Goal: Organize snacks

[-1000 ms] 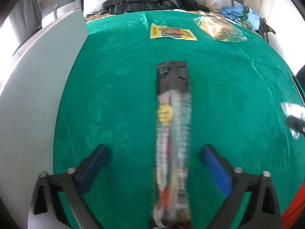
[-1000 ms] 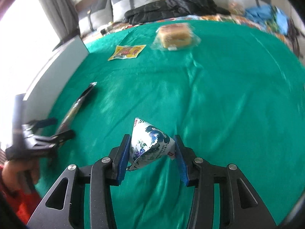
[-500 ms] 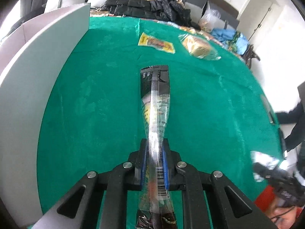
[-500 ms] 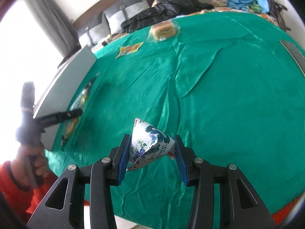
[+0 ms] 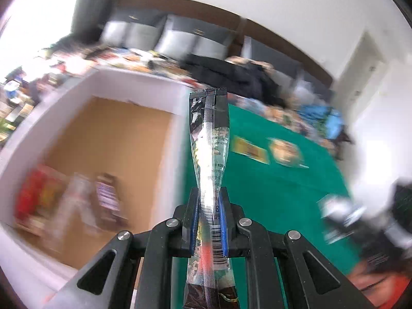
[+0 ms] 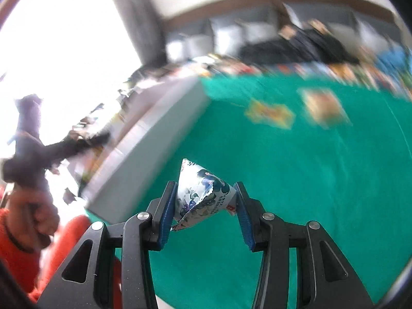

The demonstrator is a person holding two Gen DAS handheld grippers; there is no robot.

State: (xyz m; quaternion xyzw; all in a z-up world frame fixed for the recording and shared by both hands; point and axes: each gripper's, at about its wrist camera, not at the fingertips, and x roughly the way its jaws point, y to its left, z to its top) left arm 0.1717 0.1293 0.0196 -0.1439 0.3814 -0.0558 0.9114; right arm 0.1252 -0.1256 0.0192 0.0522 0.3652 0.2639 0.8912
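Left fingers (image 5: 223, 221) clamping long snack packet (image 5: 209, 139), right fingers (image 6: 166, 206) gripping pyramid pouch (image 6: 202, 195), box contents blurred

Bright daylight, blown-out left; background motion-blurred, perhaps fisheye-warped edges

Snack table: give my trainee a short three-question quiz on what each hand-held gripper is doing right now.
1. True or false: the left hand-held gripper is empty.
2. What does the right hand-held gripper hold: A) bread, B) a pyramid-shaped pouch, C) a yellow packet?
3. Fill in: beside the green cloth stands an open ____ with snacks inside.

Key: 1 false, it clamps a long snack pack. 2 B, the pouch. 3 box.
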